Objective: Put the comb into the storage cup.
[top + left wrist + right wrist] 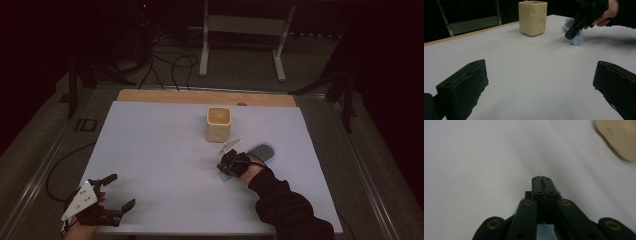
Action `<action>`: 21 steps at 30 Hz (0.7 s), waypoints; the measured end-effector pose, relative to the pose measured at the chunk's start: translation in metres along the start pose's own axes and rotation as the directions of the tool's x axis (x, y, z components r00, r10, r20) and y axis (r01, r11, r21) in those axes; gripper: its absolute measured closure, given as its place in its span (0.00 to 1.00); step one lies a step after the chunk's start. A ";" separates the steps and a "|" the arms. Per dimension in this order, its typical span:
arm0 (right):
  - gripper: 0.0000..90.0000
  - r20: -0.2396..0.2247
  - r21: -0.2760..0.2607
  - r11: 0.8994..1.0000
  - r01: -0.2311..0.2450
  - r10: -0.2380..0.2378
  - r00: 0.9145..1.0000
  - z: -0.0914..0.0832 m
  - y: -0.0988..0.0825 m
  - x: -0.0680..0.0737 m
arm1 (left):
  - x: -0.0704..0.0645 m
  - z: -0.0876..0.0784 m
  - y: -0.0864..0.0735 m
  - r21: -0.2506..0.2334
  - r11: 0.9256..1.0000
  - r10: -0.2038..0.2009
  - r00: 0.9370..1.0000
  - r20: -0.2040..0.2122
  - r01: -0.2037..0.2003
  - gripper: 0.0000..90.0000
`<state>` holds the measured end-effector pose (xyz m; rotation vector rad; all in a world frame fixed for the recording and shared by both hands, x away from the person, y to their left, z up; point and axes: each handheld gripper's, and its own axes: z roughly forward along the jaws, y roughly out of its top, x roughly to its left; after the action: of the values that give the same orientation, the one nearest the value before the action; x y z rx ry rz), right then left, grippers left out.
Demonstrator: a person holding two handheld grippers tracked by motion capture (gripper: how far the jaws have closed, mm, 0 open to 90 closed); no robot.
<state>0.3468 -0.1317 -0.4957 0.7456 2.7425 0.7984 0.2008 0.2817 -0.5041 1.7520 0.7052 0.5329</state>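
- The right claw (231, 161) rests low on the white table (160, 150), just in front of the cream cup (218, 124) and beside the hairbrush (262, 151).
- In the right gripper view its two black jaws meet tip to tip, pressed together with no gap; a pale blue piece shows beneath them at the bottom edge.
- In the left gripper view the right claw (571, 33) points down with its tip right at the round end of the hairbrush's light blue handle (577, 40); whether the jaws actually pinch the handle cannot be told.
- The hairbrush lies flat on the table, its bristled head (569, 23) towards the far side and right of the cup, its handle end nearest the right claw.
- The cream cup stands upright near the middle of the table's far half, apart from the brush.
- The left claw (119, 191) sits at the near left corner of the table, well apart from the cup and brush, its jaws spread wide over bare table with nothing between them.
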 end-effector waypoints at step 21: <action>1.00 -0.008 0.031 1.000 0.007 -0.007 1.000 -0.019 -0.031 0.014 | -0.001 0.001 0.001 -0.004 1.000 0.004 1.000 0.001 -0.004 0.00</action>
<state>0.3165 -0.1557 -0.4969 0.7399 2.7688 0.7611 0.2011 0.2804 -0.5037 1.7504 0.7001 0.5352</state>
